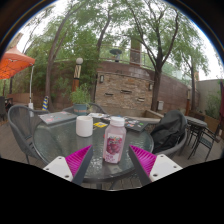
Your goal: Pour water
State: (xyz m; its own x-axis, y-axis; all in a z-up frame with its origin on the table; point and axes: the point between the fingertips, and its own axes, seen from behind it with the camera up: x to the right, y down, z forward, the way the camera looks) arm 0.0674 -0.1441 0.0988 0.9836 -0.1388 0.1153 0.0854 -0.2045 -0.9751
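A clear bottle (115,140) with a white cap and a pink label stands upright on the round glass table (60,135), just ahead of my fingers and between their lines. Left of it and slightly farther back stands a small white cup (85,126). My gripper (112,159) is open, its pink pads (79,160) spread wide at either side with clear gaps to the bottle. Nothing is held.
A metal chair (22,130) stands at the table's left and a dark chair (168,133) at its right. A potted plant (80,99) sits at the far side of the table. Beyond are a brick wall (125,90), trees and an orange umbrella (14,63).
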